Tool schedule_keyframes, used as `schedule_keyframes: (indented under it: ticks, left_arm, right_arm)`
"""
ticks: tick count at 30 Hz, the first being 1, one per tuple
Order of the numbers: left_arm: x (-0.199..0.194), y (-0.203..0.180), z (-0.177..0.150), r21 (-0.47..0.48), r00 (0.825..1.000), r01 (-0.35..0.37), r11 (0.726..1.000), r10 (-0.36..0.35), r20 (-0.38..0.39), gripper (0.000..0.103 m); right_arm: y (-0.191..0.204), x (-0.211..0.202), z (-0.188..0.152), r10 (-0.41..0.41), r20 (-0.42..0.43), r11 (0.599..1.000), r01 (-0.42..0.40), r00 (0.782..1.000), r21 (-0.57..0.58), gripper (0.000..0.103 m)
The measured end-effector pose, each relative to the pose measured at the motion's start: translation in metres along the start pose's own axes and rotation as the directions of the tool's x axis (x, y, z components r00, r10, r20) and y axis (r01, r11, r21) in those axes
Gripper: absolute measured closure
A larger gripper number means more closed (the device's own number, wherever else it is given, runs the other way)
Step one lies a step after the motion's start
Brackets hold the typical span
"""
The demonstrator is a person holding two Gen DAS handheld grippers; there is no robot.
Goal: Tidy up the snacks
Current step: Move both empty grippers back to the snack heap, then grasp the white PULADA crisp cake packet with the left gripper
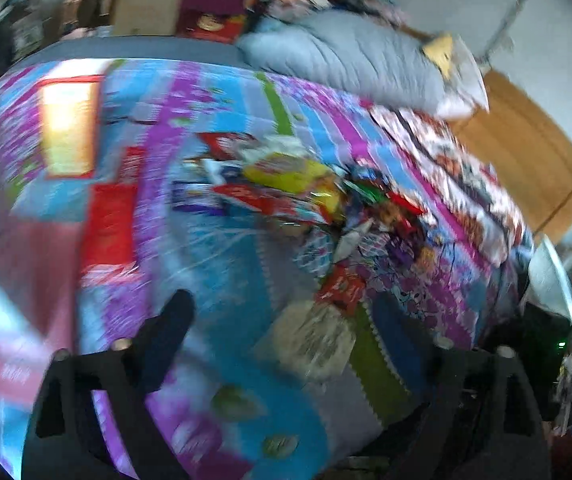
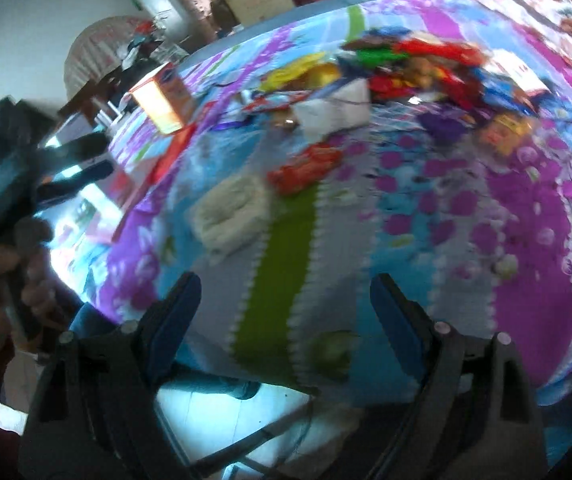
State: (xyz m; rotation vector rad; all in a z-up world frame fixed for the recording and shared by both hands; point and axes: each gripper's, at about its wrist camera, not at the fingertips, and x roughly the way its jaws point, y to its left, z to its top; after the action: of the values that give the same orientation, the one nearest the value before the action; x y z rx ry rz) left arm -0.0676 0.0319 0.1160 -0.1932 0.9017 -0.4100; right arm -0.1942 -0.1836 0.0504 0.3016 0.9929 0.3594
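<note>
Left wrist view — both claws empty over bed

Left claw [image 1: 286, 312] gapes wide, holding nothing; snack pile [image 1: 305, 196] lies mid-frame on the patterned bedspread [image 1: 214, 248]. Right claw [image 2: 286, 292] likewise spread, empty — snack pile [image 2: 405, 64] upper right, pale packet [image 2: 230, 212] nearer, centre-left. Heavy blur.

1 snack pile [image 1: 317, 200], 1 box [image 1: 70, 128], 2 grey pillows [image 1: 349, 56].

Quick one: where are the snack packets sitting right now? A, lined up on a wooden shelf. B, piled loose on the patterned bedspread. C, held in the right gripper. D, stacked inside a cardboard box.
B: the snack packets lie in a loose heap on the patterned bedspread, and the right gripper stands open with nothing between its fingers.
</note>
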Motion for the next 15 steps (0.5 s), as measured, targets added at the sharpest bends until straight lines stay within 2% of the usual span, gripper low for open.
schedule_keyframes:
  ticks: [3, 7, 9, 12, 13, 14, 15]
  left_arm:
    - [0.037, -0.027, 0.009, 0.135, 0.999, 0.025, 0.991, -0.019, -0.043, 0.023]
    - [0.083, -0.058, 0.016, 0.279, 0.995, 0.05, 0.959, -0.025, -0.093, 0.023]
    - [0.102, -0.066, 0.02, 0.294, 0.994, 0.061, 0.954, -0.03, -0.107, 0.023]
    - [0.122, -0.068, 0.028, 0.26, 0.994, 0.063, 0.964, -0.038, -0.1, 0.031]
    - [0.129, -0.069, 0.031, 0.243, 0.994, 0.067, 0.968, -0.043, -0.104, 0.038]
    - [0.136, -0.071, 0.032, 0.238, 0.993, 0.069, 0.969, -0.044, -0.108, 0.05]
    - [0.144, -0.073, 0.033, 0.234, 0.991, 0.075, 0.969, -0.047, -0.123, 0.055]
  right_arm:
    - [-0.016, 0.002, -0.001, 0.044, -0.013, 0.996, -0.043, 0.999, 0.072, 0.016]
    - [-0.024, 0.004, -0.004, 0.075, -0.024, 0.993, -0.072, 0.997, 0.096, 0.016]
    - [-0.024, 0.005, -0.005, 0.085, -0.031, 0.992, -0.081, 0.996, 0.1, 0.016]
    - [-0.027, 0.007, -0.005, 0.101, -0.041, 0.989, -0.096, 0.994, 0.109, 0.016]
    - [-0.028, 0.008, -0.005, 0.104, -0.045, 0.989, -0.098, 0.994, 0.112, 0.016]
    - [-0.028, 0.01, -0.004, 0.104, -0.046, 0.988, -0.098, 0.993, 0.116, 0.016]
    - [-0.029, 0.01, -0.004, 0.103, -0.046, 0.988, -0.097, 0.994, 0.12, 0.016]
